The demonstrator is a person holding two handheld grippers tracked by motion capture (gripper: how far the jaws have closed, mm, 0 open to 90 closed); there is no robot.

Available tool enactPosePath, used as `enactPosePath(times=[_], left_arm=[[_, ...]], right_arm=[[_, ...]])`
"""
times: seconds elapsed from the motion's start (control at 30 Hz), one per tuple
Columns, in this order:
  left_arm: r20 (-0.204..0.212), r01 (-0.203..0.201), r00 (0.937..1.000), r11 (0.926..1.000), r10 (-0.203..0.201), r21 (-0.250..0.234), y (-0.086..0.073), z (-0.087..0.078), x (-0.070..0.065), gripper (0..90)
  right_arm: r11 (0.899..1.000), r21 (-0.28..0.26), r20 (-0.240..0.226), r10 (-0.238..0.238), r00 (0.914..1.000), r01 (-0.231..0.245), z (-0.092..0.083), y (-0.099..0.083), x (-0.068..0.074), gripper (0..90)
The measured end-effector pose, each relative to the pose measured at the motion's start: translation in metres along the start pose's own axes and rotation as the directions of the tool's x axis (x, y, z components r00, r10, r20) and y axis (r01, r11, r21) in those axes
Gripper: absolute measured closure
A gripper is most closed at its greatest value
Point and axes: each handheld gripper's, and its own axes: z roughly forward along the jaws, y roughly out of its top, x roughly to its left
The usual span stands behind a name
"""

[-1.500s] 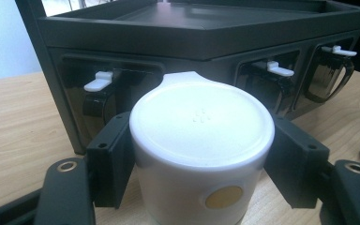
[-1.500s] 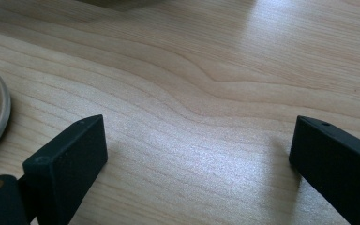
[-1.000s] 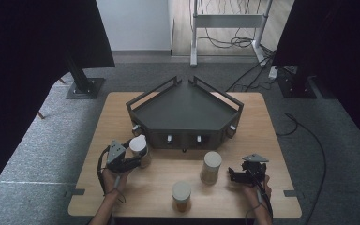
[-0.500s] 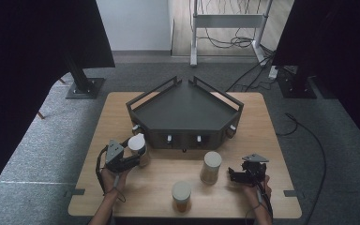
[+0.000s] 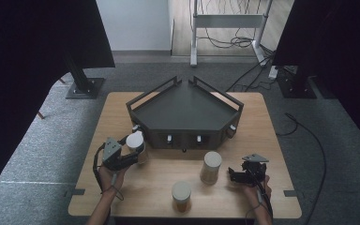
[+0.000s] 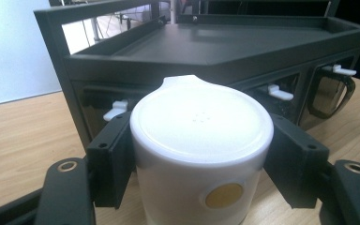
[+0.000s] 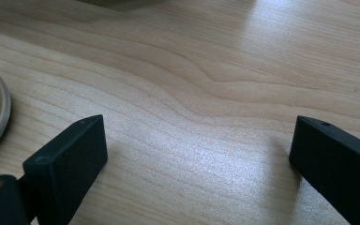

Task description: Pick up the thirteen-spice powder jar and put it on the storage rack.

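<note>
White plastic dominates the left gripper view: a lidded white canister point(image 6: 201, 154) sits clamped between the two black jaws of the left gripper point(image 6: 201, 159), whose pads press on its sides just under the lid rim. A small round gold sticker point(image 6: 223, 195) sits on the canister's front; no writing on it can be read. A few tiny holes dot the lid. In the high view the canister stands at the bench's point(image 5: 122, 187) left side, just in front of the left corner of the dark grey tray stand point(image 5: 187, 110), near one of the small white latches point(image 6: 116, 108) on the stand's front.

Nearest the person in the high view, a second white-lidded canister point(image 5: 181, 195) stands at the front edge, and a third point(image 5: 210, 166) stands a little farther in. The right gripper point(image 5: 236, 176) rests on the bench just right of the third canister, its jaws spread wide with only bare wood between them.
</note>
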Motion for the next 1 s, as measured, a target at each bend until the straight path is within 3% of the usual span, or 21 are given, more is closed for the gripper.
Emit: enactPosePath(times=[1.0], left_arm=[[0.008,-0.015,0.9999,0.9996,0.015,-0.025,0.044,-0.012,0.013,31.1]], right_arm=[[1.0,0.0,0.0,-0.002,1.0,0.002,0.0,0.0,0.0,3.7]])
